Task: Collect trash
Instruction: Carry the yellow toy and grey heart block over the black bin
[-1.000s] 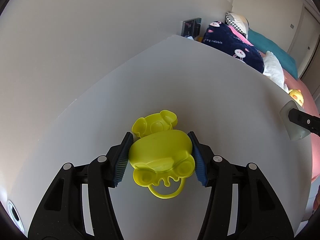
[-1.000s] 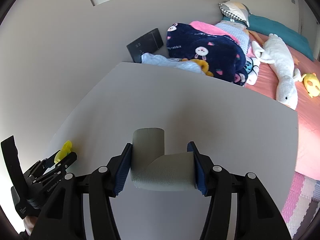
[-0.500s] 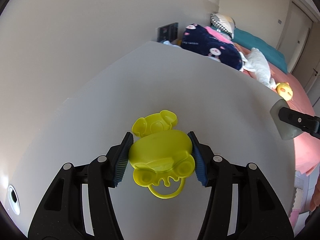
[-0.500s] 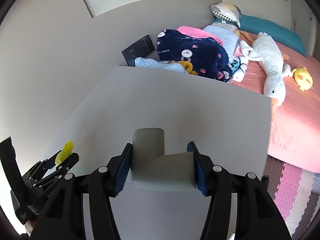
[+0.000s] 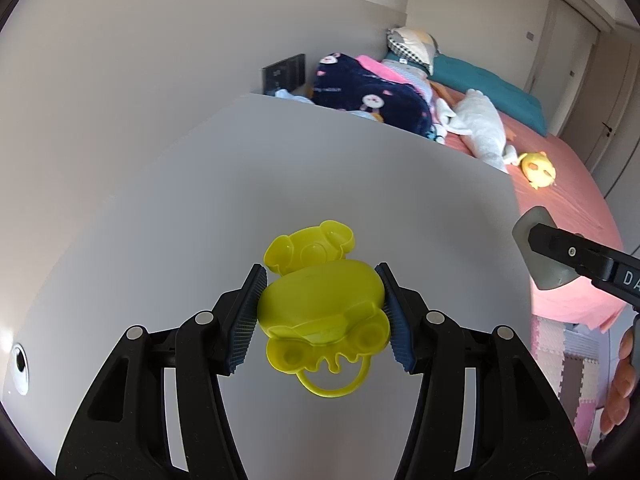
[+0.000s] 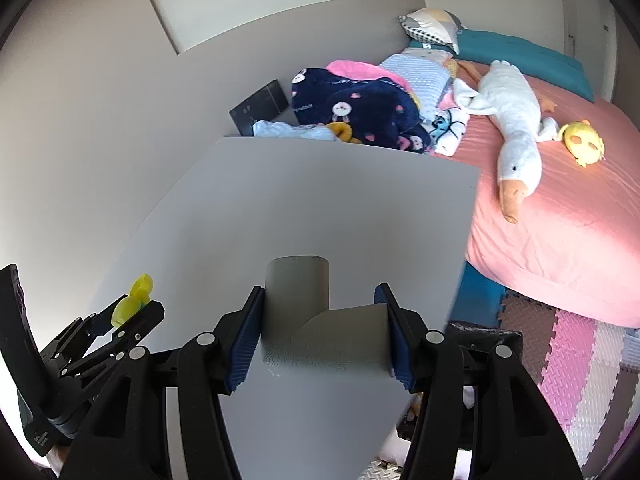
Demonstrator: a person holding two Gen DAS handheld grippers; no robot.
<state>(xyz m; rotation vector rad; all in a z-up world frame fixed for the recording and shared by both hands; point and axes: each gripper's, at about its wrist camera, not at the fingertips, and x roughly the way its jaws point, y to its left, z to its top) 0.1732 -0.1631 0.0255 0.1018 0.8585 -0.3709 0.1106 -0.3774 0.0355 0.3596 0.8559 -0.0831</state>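
My left gripper (image 5: 323, 312) is shut on a yellow bear-shaped plastic case (image 5: 320, 304) with its lid flipped up and a ring hanging below; both blue pads press its sides above the white table (image 5: 280, 184). My right gripper (image 6: 322, 328) is shut on a grey cardboard tube piece (image 6: 316, 332), bent into an L shape. In the left wrist view the right gripper (image 5: 548, 256) shows at the right edge with the grey tube. In the right wrist view the left gripper (image 6: 132, 312) shows at the lower left with the yellow case.
Beyond the table's far edge lies a pink bed (image 6: 568, 220) with a navy blanket (image 6: 360, 108), a white plush goose (image 6: 512, 120) and a yellow plush toy (image 6: 584, 140). Foam floor mats (image 6: 580, 368) lie at the right. A cable hole (image 5: 19, 362) sits in the table's left edge.
Both grippers have drawn back and risen a little with their loads held fast. More of the bed, the table's right edge and the floor mats have come into view.
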